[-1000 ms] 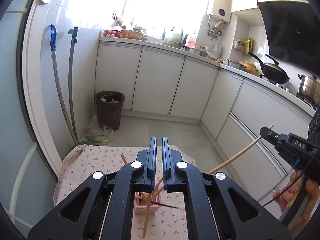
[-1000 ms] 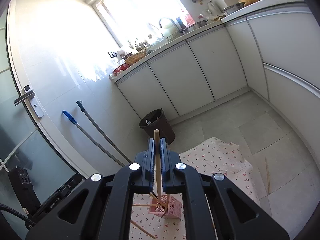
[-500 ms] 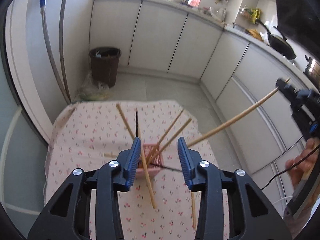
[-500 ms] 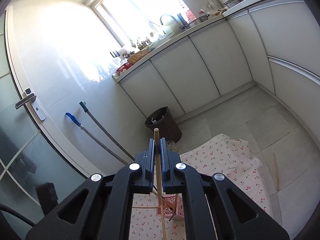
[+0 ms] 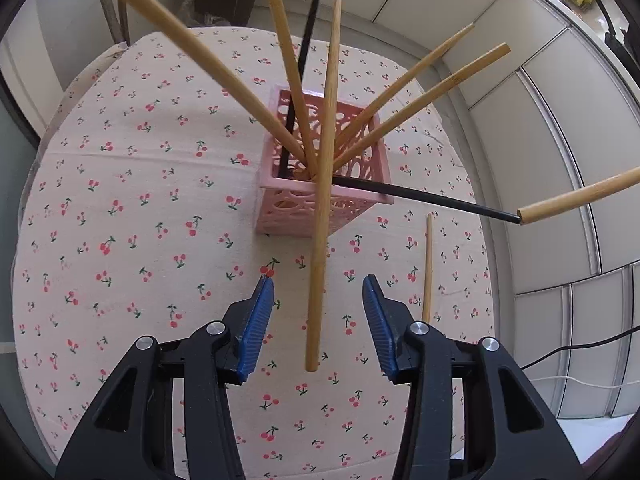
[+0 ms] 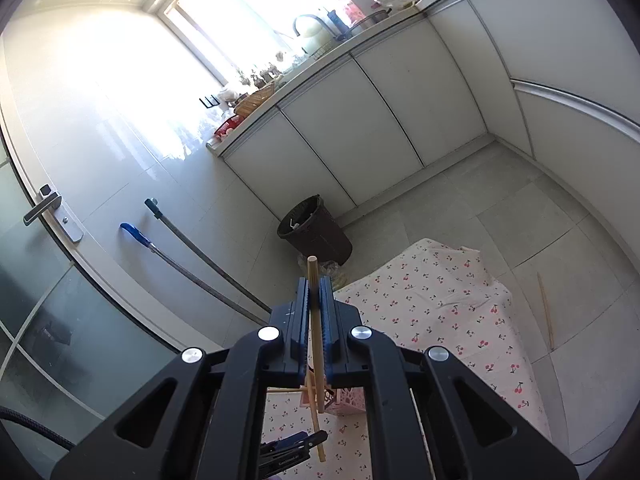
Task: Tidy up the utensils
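A small table draped in a cherry-print cloth (image 5: 132,184) stands on a pale tiled floor, with a glass door (image 6: 24,280) at the left, two long handles (image 6: 192,256) leaning on the white wall beside it, a dark waste bin (image 6: 316,232) against the white cabinets (image 6: 360,132), and a cluttered counter under a bright window. The left gripper (image 5: 318,322) tips steeply down over the cloth; its jaws stand apart, having just been closing a little, with a loose wooden chopstick (image 5: 322,200) lying between them, untouched by either blue pad (image 5: 256,320). That stick rests across the near rim of a pink openwork holder (image 5: 304,204), which stands upright near the cloth's middle. Inside it lean several wooden chopsticks (image 5: 200,52) and two black ones (image 5: 420,194), fanning outward. Another wooden chopstick (image 5: 427,268) lies flat on the cloth, right of the holder. The right gripper (image 6: 314,312), pointing gently downward, is clamped tight on a single chopstick (image 6: 313,280), whose ends stick out above and below its fingers. One more stick (image 6: 545,312) lies on the floor tiles beyond the table.
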{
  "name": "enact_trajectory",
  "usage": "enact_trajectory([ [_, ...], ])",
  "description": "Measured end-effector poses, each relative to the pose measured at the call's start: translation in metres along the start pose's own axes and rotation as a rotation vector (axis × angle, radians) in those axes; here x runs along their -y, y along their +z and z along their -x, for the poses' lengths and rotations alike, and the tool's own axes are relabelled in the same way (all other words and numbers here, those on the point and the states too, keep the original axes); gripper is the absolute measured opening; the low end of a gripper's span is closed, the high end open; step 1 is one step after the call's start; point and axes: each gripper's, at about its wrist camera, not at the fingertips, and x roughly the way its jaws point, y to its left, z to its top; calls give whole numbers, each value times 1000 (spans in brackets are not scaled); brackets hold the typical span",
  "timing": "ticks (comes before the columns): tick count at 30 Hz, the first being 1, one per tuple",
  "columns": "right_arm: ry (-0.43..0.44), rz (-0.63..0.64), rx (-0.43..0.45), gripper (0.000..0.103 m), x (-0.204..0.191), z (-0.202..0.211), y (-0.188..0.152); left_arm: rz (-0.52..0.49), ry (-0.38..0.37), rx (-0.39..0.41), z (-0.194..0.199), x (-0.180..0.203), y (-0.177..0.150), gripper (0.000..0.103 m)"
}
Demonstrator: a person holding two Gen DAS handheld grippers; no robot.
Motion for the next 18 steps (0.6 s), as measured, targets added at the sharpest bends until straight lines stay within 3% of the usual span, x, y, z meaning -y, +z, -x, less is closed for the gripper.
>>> enact_trajectory([
  [1, -1, -2, -2, 6, 1, 0, 0, -6, 3, 9, -2, 2, -2, 11],
  [3, 0, -7, -2, 6, 3, 1, 0, -30, 42, 58, 4, 8, -1, 0],
  [10, 18, -5, 27, 6, -1, 14, 6, -165, 32, 285, 77, 28, -13, 0],
  [13, 18, 5, 59, 6, -3, 28, 9, -188, 40, 318, 92, 27, -14, 0],
  [15, 20, 10, 80, 6, -4, 36, 12, -191, 66, 296, 88, 20, -9, 1],
  [17, 22, 13, 101, 6, -6, 43, 14, -144, 82, 271, 75, 9, -2, 16],
  [18, 21, 16, 109, 6, -7, 46, 14, -127, 73, 256, 70, 4, 0, 29],
])
